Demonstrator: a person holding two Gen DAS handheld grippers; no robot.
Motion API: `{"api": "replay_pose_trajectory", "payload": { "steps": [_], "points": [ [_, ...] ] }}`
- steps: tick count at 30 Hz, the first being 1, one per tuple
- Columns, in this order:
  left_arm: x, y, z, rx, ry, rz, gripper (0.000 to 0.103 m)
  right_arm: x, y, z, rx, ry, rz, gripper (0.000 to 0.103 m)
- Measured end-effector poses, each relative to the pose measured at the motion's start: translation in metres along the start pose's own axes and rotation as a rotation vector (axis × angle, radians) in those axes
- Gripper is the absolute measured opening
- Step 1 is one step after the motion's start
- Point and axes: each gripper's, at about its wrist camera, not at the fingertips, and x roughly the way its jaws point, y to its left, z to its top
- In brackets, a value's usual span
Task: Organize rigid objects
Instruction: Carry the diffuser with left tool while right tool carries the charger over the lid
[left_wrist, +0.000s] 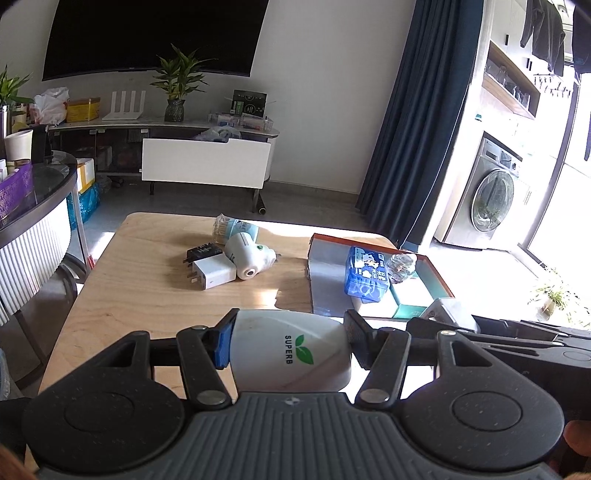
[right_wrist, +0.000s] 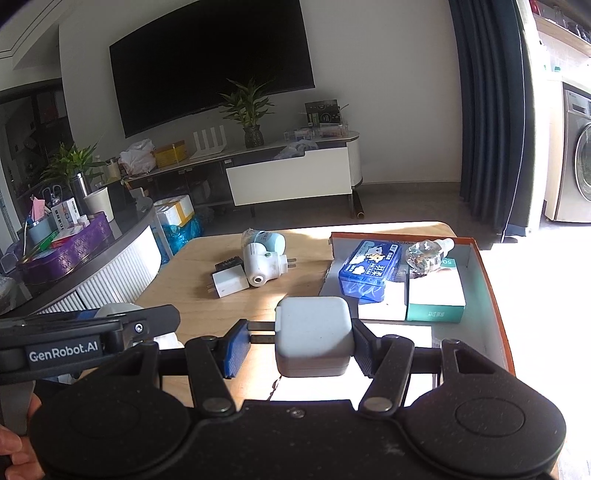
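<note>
My left gripper (left_wrist: 290, 343) is shut on a white plug-in device marked SUPERB (left_wrist: 291, 350), held above the near part of the wooden table (left_wrist: 147, 295). My right gripper (right_wrist: 295, 341) is shut on a white square charger (right_wrist: 314, 336), its prongs pointing left against the blue pad. An open box with an orange rim (right_wrist: 487, 280) lies at the table's right and holds a blue case (right_wrist: 369, 271), a clear bottle (right_wrist: 424, 258) and a teal-and-white carton (right_wrist: 436, 299). A white charger (left_wrist: 212, 275), a black plug (left_wrist: 203, 253) and a white plug-in device (left_wrist: 247, 256) lie mid-table.
A small blue-capped bottle (left_wrist: 236, 229) lies behind the pile. To the left stands a round glass-topped table (right_wrist: 74, 266) crowded with boxes. Behind are a TV cabinet (left_wrist: 207, 162), a dark curtain (left_wrist: 417, 129) and a washing machine (left_wrist: 487, 195). The left gripper's body (right_wrist: 74, 339) crosses the right wrist view.
</note>
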Motion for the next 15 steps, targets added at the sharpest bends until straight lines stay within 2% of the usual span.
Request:
{"api": "replay_pose_trajectory", "payload": {
  "steps": [15],
  "points": [
    [0.002, -0.022, 0.000, 0.032, -0.002, -0.043, 0.060, -0.020, -0.018, 0.001, 0.032, -0.043, -0.042, 0.070]
  ]
}}
